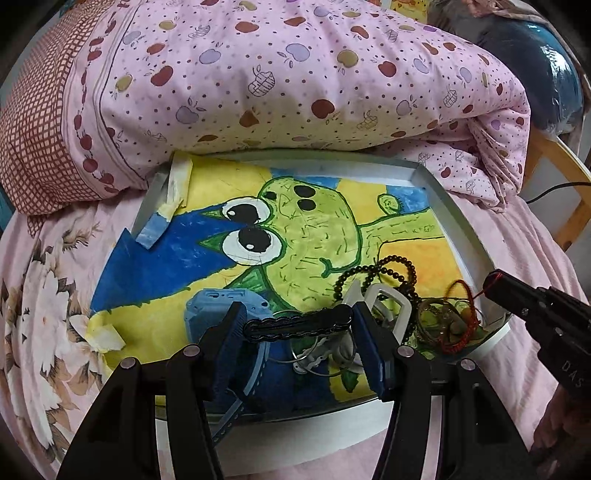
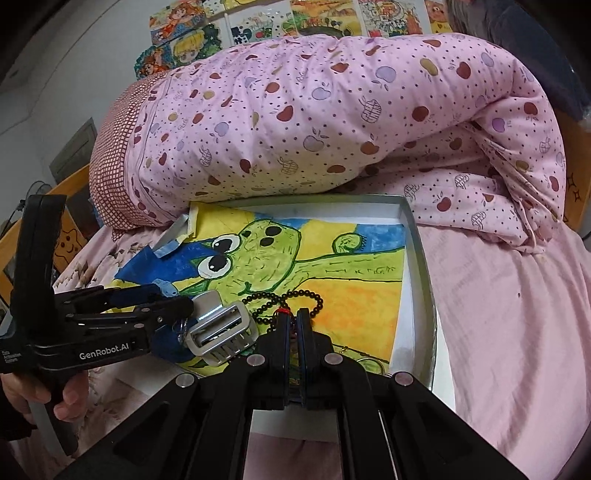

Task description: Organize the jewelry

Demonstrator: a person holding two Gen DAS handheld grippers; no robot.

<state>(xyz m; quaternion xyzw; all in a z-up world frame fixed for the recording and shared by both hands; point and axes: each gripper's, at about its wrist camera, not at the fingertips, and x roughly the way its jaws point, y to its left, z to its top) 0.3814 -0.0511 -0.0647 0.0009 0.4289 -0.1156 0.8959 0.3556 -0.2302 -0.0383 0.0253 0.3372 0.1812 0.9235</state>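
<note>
Left wrist view: left gripper (image 1: 299,334) at bottom centre, blue pads (image 1: 231,347) spread wide, a black chain-link bracelet (image 1: 298,324) spanning the gap between them; looks held at both ends, though contact on the left pad is hard to confirm. Below it, a white shallow tray (image 1: 461,236) lined with a child's painting of a green cartoon figure (image 1: 314,236). Blue watch (image 1: 218,306) lies just left of the gripper, partly behind the left finger. Right of centre, a jewelry pile: dark beaded bracelet (image 1: 373,267), white rectangular buckle piece (image 1: 391,302), thin metal rings (image 1: 314,350), a red string bracelet (image 1: 466,317) at the lower right corner of the tray. Right gripper (image 1: 496,286) enters from the right edge, tip at the red string; whether it is clamping cannot be told from here. Pink apple-print quilt (image 1: 295,74) fills the top of the frame.

Right wrist view: right gripper (image 2: 293,317) at bottom centre, fingers pressed nearly together with a red strand pinched at the tip. Beaded bracelet (image 2: 295,299) just above the tip. Silver buckle clasp (image 2: 221,328) left of centre, touching the left gripper (image 2: 181,306), which comes in from the left edge with a hand (image 2: 44,391) on its grip. Tray (image 2: 421,266) wall runs along the right; quilt (image 2: 332,110) above; drawings on the wall (image 2: 295,18) at top.
</note>
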